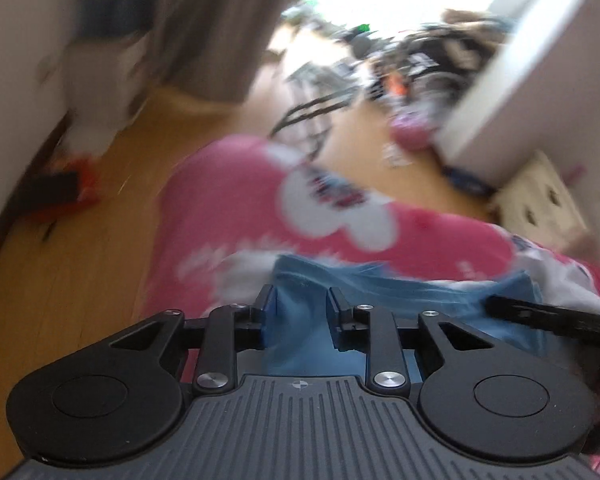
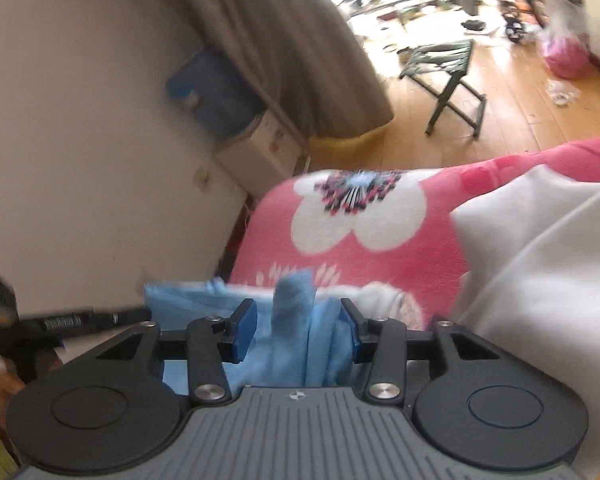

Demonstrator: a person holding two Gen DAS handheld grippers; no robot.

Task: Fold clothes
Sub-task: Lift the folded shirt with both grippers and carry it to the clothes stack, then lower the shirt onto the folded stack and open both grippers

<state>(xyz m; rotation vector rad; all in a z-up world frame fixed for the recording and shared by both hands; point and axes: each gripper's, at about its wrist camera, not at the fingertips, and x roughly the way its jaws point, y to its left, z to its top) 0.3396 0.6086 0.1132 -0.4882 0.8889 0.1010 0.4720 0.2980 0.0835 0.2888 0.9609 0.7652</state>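
I count one blue garment [image 1: 384, 292], lying on a pink blanket [image 1: 228, 200] with white flowers, near the blanket's end that faces the wooden floor [image 2: 500, 112]. One white cloth [image 2: 540, 264] lies on the same blanket to the right. My left gripper [image 1: 300, 312] has its jaws apart, blue cloth between them, pads not pressing. My right gripper [image 2: 298, 328] stands apart as well, one bunched ridge of the blue garment rising between its fingers without contact. The left view is blurred. One folding stool [image 2: 448, 76] stands on the floor.
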